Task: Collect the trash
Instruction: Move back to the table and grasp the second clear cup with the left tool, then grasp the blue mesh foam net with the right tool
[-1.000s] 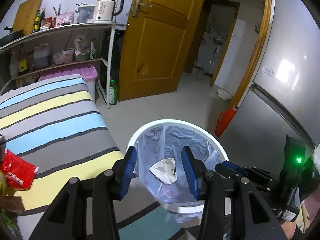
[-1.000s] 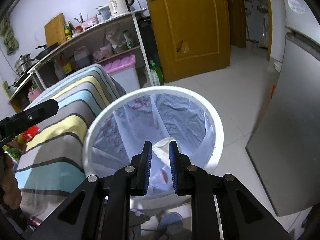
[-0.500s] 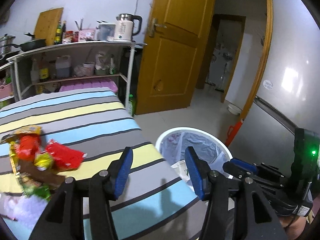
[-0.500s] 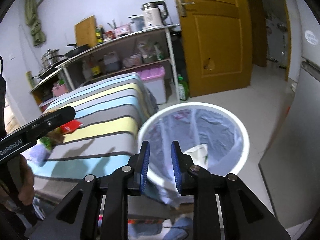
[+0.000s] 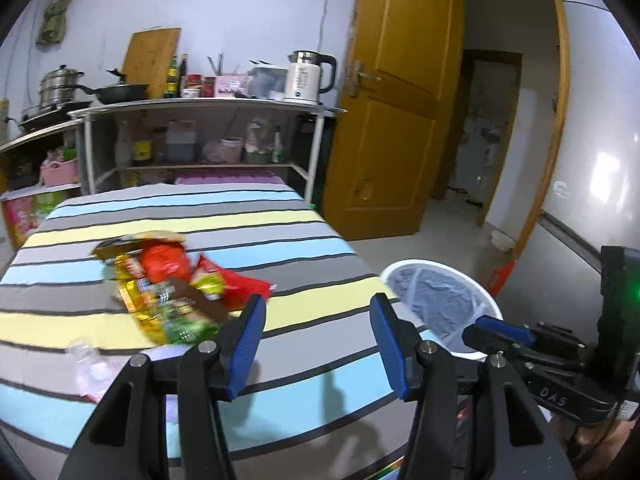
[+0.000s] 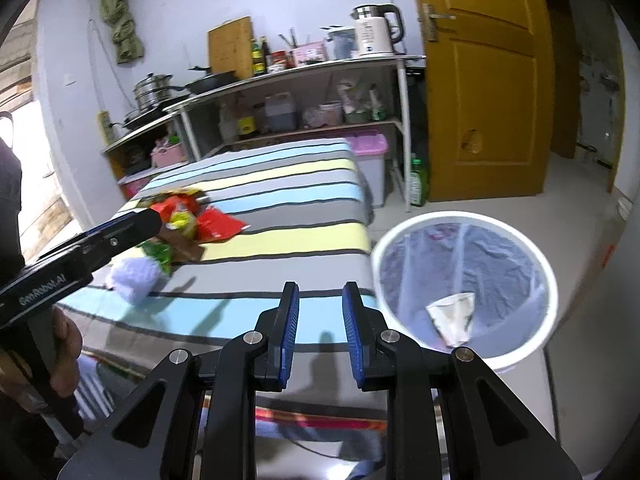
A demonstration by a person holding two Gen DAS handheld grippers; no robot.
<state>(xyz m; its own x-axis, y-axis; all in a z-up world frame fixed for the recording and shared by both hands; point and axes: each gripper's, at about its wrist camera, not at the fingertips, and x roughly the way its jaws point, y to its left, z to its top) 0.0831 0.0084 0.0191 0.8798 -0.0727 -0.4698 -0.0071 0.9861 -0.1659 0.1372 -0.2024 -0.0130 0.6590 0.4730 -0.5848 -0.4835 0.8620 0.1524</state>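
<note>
A heap of snack wrappers (image 5: 172,284), red, yellow and green, lies on the striped table (image 5: 304,240); it also shows in the right wrist view (image 6: 188,224). A crumpled white-purple wad (image 6: 134,276) lies beside it. The white bin (image 6: 464,280) with a clear liner stands at the table's right end and holds a crumpled paper cup (image 6: 452,314). My left gripper (image 5: 316,336) is open and empty, just right of the heap. My right gripper (image 6: 318,320) is open by a narrow gap and empty, between table and bin.
A metal shelf rack (image 5: 200,136) with a kettle (image 5: 306,76), pans and bottles stands behind the table. A wooden door (image 5: 392,112) is to the right, and a fridge (image 5: 600,184) at far right. A pink-lidded box (image 6: 370,160) and green bottle (image 6: 418,184) stand by the rack.
Both grippers have swung left, away from above the bin and toward the table. The wrapper heap has come into view. The right gripper's gap has widened slightly.
</note>
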